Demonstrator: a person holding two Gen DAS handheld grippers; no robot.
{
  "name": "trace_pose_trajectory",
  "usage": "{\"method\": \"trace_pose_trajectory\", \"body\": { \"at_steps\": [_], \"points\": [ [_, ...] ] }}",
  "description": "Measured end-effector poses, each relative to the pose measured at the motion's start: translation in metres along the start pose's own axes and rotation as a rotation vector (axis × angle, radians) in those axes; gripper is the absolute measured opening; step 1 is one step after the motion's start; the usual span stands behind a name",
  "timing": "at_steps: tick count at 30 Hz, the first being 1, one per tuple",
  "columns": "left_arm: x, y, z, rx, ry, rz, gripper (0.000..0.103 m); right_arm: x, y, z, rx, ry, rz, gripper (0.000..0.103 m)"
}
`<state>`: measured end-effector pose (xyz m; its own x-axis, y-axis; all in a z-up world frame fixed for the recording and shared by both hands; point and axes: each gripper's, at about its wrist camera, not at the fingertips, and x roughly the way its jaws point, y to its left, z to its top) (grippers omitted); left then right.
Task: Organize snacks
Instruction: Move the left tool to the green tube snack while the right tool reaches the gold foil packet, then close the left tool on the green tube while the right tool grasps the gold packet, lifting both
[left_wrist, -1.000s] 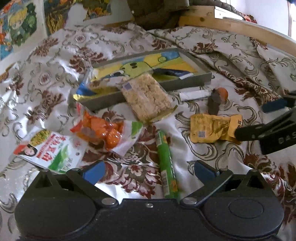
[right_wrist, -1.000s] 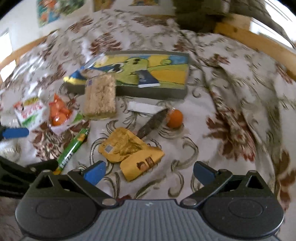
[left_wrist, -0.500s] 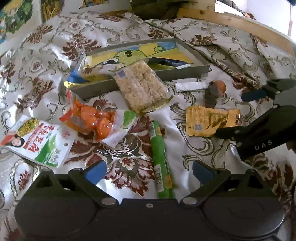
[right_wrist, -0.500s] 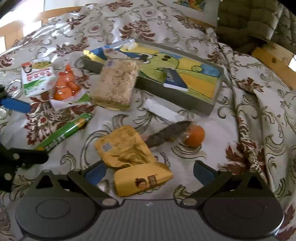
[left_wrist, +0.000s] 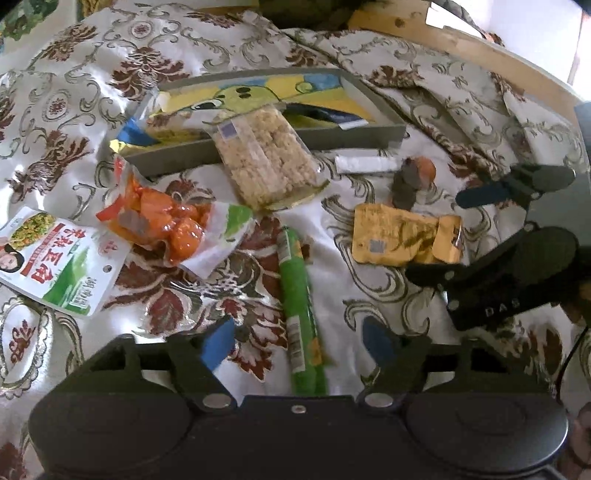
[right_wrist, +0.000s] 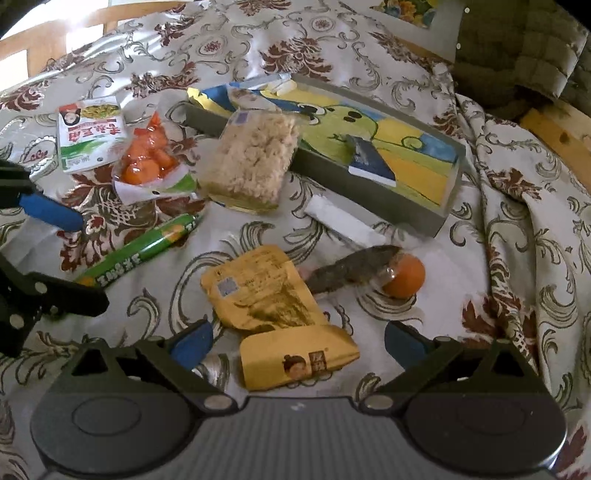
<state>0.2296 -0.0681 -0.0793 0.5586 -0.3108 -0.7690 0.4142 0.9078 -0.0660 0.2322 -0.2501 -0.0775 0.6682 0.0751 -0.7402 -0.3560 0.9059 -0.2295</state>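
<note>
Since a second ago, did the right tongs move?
Yes. The right tongs closed in toward the yellow pouch on the bedspread; both tongs open.

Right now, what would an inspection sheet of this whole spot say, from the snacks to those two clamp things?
Surface: floral bedspread, wrinkled.
Job's things: grey tray holding a dark blue packet; rice cracker pack leaning on its front wall; orange snack bag, green-white pouch, green stick, yellow pouch, white stick, dark packet and orange ball on the bedspread.
Clutter: nothing seen.
Grippers: left gripper open over the green stick; right gripper open around the yellow pouch.
Cables: thin black cable.
Surroundings: wooden bed frame, wall posters.
</note>
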Motion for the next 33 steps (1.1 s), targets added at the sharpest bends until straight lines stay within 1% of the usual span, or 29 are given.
{"method": "trace_pose_trajectory", "body": {
  "at_steps": [1,2,3,5,8,12,13,14,15,16,17,20,25,28,30,33],
  "points": [
    [0.002,0.0,-0.001,0.005,0.009,0.001,0.06,0.001,0.0,0.0,0.003,0.002,-0.001,0.1],
    [0.005,0.0,-0.001,0.005,0.019,-0.002,0.05,0.002,0.0,0.0,0.006,0.004,-0.003,0.099],
    [0.006,0.001,-0.002,0.001,0.027,-0.006,0.047,0.003,0.001,-0.001,0.007,0.007,-0.004,0.098],
    [0.007,0.004,-0.003,-0.012,0.027,-0.015,0.045,0.006,0.002,-0.002,0.005,0.019,0.007,0.091],
    [0.007,0.003,-0.003,-0.014,0.026,-0.028,0.039,0.011,0.003,-0.002,0.006,0.031,0.028,0.086],
    [0.009,0.002,-0.005,-0.014,0.039,-0.018,0.039,0.011,0.004,-0.002,0.019,0.012,0.048,0.085],
    [0.01,0.002,-0.005,-0.023,0.043,-0.018,0.039,0.011,0.005,-0.002,0.024,0.008,0.056,0.082],
    [0.01,0.004,-0.005,-0.036,0.048,-0.02,0.04,0.011,0.005,-0.003,0.03,0.007,0.064,0.077],
    [0.01,0.005,-0.004,-0.05,0.054,-0.021,0.041,0.012,0.007,-0.002,0.03,0.008,0.069,0.076],
    [0.011,0.007,-0.004,-0.061,0.057,-0.023,0.041,0.011,0.009,-0.002,0.025,0.009,0.07,0.072],
    [0.011,0.008,-0.004,-0.072,0.058,-0.026,0.042,0.01,0.011,-0.001,0.013,0.008,0.071,0.072],
    [0.01,0.01,-0.004,-0.096,0.055,-0.034,0.041,0.009,0.016,-0.001,-0.002,0.009,0.073,0.071],
    [0.01,0.009,-0.005,-0.088,0.05,-0.037,0.04,0.013,0.018,-0.002,0.016,0.008,0.063,0.078],
    [0.009,0.008,-0.005,-0.087,0.047,-0.046,0.033,0.016,0.018,-0.002,0.028,0.015,0.071,0.082],
    [0.009,0.008,-0.005,-0.099,0.047,-0.052,0.024,0.017,0.02,-0.001,0.022,0.023,0.063,0.083],
    [0.008,0.008,-0.006,-0.115,0.045,-0.052,0.022,0.015,0.026,0.002,0.005,0.032,0.059,0.082]
  ]
}}
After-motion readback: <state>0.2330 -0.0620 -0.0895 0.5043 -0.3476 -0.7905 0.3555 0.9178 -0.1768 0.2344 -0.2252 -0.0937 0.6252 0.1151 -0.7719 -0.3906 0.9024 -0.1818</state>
